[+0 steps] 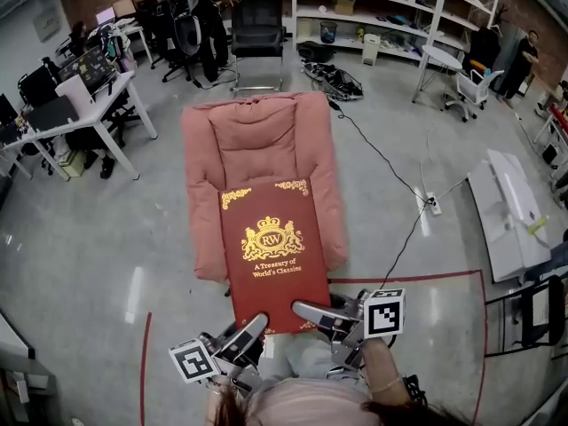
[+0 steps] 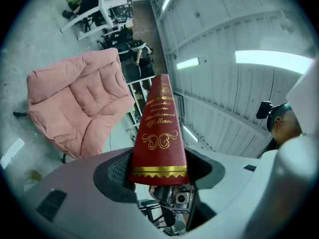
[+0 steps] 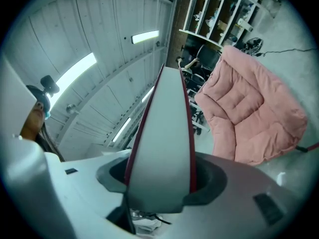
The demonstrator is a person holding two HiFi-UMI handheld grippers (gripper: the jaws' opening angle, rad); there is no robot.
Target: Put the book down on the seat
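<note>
Jaws of the left gripper point(image 2: 158, 177) stand well apart and press from both sides on the spine end of the book point(image 1: 271, 254), a thick dark red volume with gold lettering. The right gripper point(image 3: 160, 185) is closed the same way on the opposite side, where the pale page edge shows between red covers. Both grippers hold the near corners, each with its marker cube beside it.

In the head view the book lies flat, front cover up, with a gold crest and a gold-printed title. Its near end is at the grippers and its far end overlaps the front of the seat of the pink armchair point(image 1: 257, 136). Whether it touches the cushion cannot be told.

The armchair stands on a grey floor with its back away from the person. A cable point(image 1: 382, 158) runs past its right side to a power strip point(image 1: 432, 204). Red tape point(image 1: 145, 362) marks the floor near the person. Farther off are desks point(image 1: 98, 96) at the left, a black office chair point(image 1: 257, 25) behind, and white shelving point(image 1: 382, 11) at the right.
</note>
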